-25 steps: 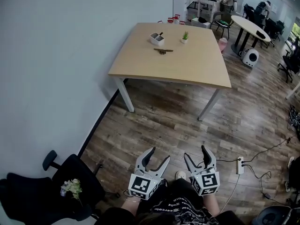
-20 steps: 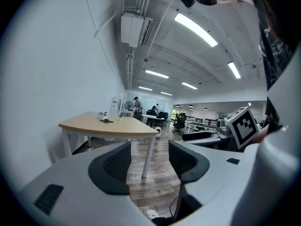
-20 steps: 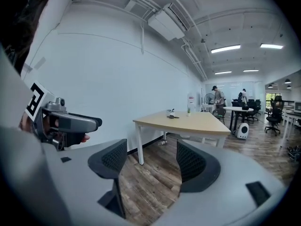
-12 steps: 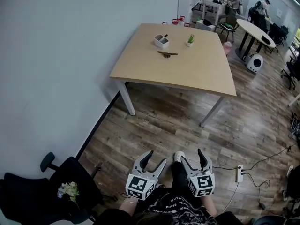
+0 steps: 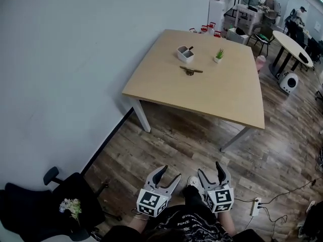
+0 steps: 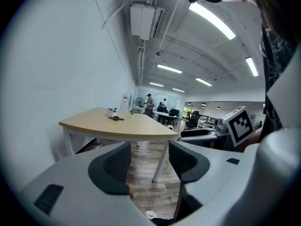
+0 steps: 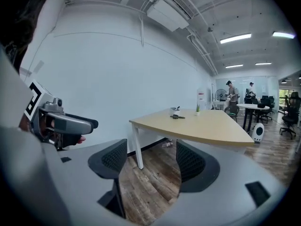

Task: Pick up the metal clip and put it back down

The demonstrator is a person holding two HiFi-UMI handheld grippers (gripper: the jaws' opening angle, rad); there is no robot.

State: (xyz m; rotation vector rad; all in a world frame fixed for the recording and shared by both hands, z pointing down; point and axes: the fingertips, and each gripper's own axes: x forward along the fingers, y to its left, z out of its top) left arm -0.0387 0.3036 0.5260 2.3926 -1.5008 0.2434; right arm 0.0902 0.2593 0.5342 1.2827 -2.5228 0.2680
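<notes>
The metal clip lies on the table, near a white holder and a small plant. The left gripper and the right gripper are well apart from the table, both with jaws spread and holding nothing.

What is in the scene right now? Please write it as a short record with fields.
surface: wooden table, standing beside the wall
target: metal clip, lying on the table, untouched
neighbours: white container and small plant, just beyond the clip
left: left gripper, jaws apart, empty, held low and far from the table
right: right gripper, jaws apart, empty, beside the left one
progress: clip not yet picked up
</notes>
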